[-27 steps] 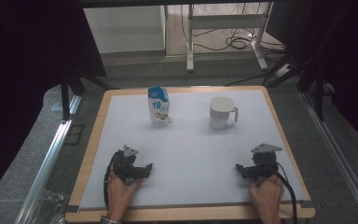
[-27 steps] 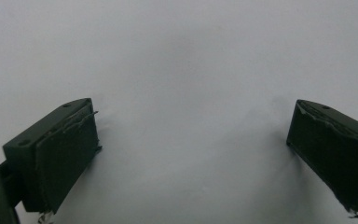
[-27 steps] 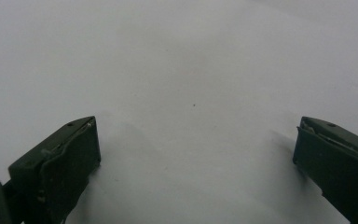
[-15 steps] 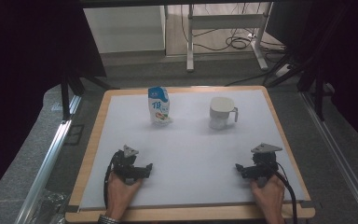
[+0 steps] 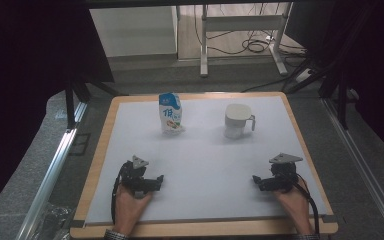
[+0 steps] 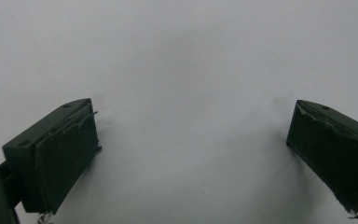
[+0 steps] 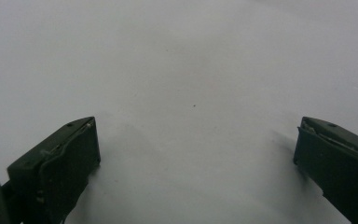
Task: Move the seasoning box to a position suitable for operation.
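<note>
Both grippers, left gripper (image 5: 152, 183) and right gripper (image 5: 259, 182), unmoved, jaws apart.

lab/test rig | blk curtains (image 5: 25, 75), cables on floor (image 5: 252, 46), desk legs (image 5: 240, 30)

Worktop (image 5: 100, 150): wooden-rimmed board, white sheet covering nearly whole top. I take milk carton (image 5: 170, 113) as landmark; it stands upright on sheet at far side, left of centre. White cup (image 5: 238, 120) sits right of carton, level with it, apart, handle turned away from carton. I see left gripper (image 5: 157, 181) resting on sheet nearer me than carton, slightly left. Right gripper (image 5: 256, 181) rests on sheet well right of carton, near front edge.
</note>
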`<action>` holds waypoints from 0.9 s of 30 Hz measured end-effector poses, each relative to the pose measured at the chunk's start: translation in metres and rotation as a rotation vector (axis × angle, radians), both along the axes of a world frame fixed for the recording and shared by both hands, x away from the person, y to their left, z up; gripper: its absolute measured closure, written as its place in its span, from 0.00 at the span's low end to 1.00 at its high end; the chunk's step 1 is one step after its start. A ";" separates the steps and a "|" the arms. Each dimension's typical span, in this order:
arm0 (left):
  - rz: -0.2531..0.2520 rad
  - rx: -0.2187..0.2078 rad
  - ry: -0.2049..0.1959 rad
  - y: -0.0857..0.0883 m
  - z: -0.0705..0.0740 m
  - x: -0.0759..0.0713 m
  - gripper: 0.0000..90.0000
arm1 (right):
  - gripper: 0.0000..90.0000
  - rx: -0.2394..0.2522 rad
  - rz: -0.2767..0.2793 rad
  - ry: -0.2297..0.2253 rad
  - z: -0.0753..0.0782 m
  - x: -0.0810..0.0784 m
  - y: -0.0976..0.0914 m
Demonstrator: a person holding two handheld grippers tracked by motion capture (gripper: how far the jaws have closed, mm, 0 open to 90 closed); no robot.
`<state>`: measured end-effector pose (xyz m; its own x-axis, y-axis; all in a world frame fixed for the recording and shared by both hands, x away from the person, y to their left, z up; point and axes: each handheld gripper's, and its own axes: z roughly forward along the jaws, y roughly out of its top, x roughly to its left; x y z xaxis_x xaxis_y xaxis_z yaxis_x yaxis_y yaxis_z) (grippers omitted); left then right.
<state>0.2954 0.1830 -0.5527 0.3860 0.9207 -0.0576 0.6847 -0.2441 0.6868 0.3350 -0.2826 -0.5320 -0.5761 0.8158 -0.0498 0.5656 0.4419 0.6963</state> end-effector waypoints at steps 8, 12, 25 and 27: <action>0.000 0.000 -0.001 0.000 0.000 0.000 0.02 | 0.00 0.016 0.001 0.035 0.004 0.004 0.002; 0.000 0.000 0.000 0.000 0.000 0.000 0.02 | 0.00 0.060 0.025 0.009 0.013 0.006 0.007; 0.000 -0.001 -0.001 0.000 0.000 0.000 0.02 | 0.00 0.193 0.034 -0.059 0.034 0.022 0.009; 0.000 -0.001 -0.001 0.000 0.000 0.000 0.02 | 0.00 0.221 0.026 -0.053 0.034 0.026 0.008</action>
